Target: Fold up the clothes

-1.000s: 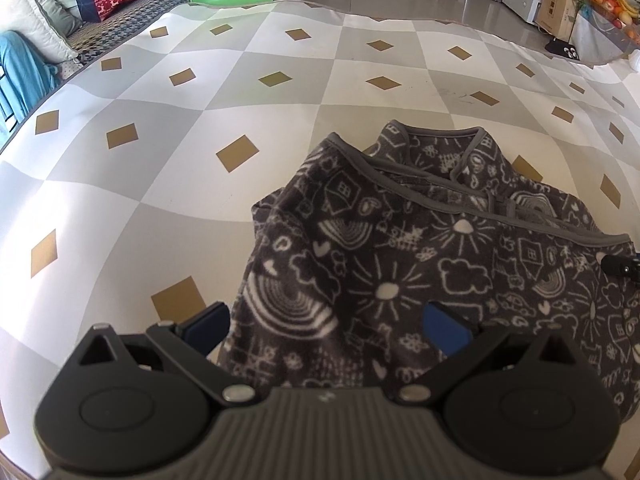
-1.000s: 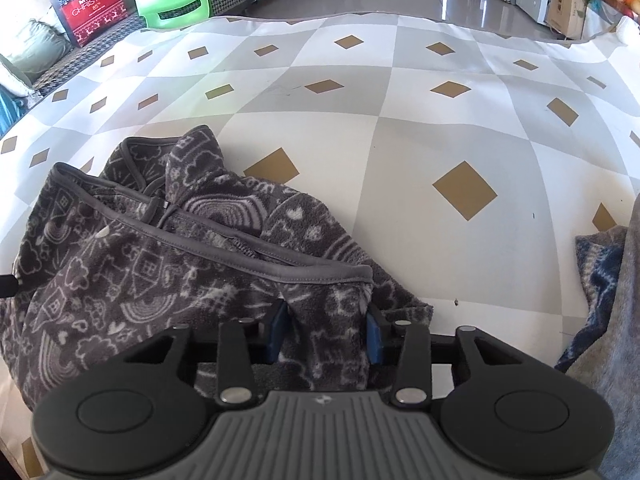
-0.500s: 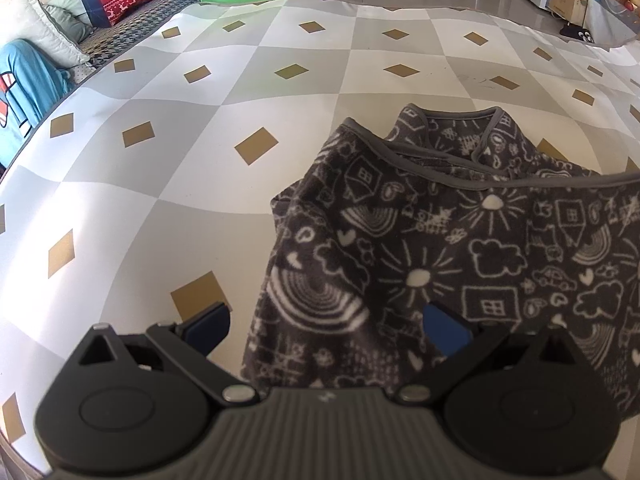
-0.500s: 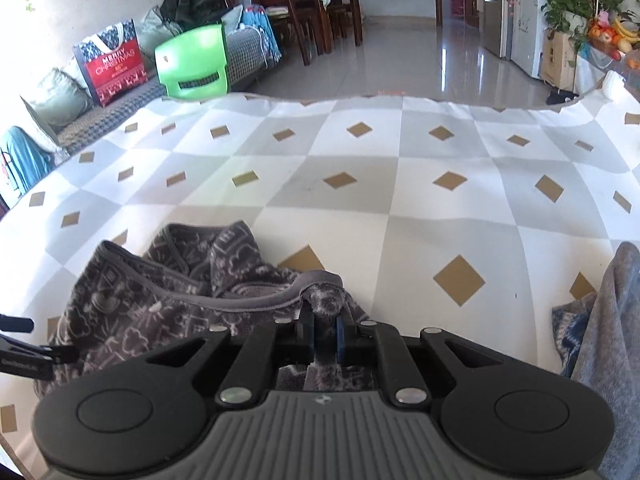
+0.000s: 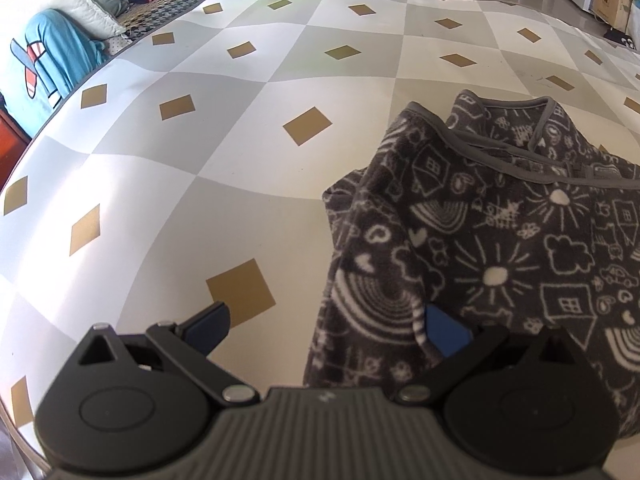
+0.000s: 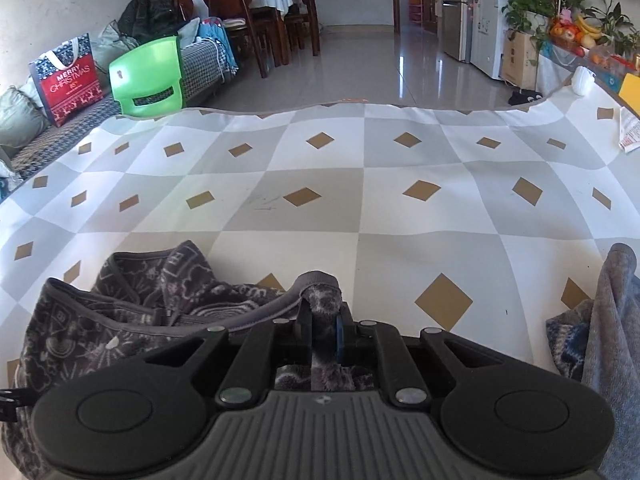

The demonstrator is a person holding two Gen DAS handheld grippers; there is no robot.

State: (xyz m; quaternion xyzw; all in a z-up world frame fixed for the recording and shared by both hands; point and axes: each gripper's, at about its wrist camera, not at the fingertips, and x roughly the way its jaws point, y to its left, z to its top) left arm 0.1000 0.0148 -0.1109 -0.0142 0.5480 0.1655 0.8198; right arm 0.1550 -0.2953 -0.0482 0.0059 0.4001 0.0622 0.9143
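Note:
A dark grey fleece garment (image 5: 500, 248) printed with white doodles lies crumpled on the checkered tablecloth (image 5: 240, 120). My left gripper (image 5: 332, 326) is open just above the garment's left edge; one blue pad (image 5: 444, 330) rests over the fleece and the other over bare cloth. In the right wrist view my right gripper (image 6: 322, 330) is shut on a grey-trimmed fold of the same fleece garment (image 6: 120, 312) and holds that corner raised above the table.
A grey towel and a blue patterned cloth (image 6: 592, 332) lie at the table's right edge. A green plastic chair (image 6: 148, 76), a red Christmas bag (image 6: 68, 76) and a sofa stand beyond the far left edge. A blue garment (image 5: 48, 68) lies off the left side.
My right gripper closed on the garment's edge and lifted it, tilting up to show the room. My left gripper sank closer to the garment's left edge, still open.

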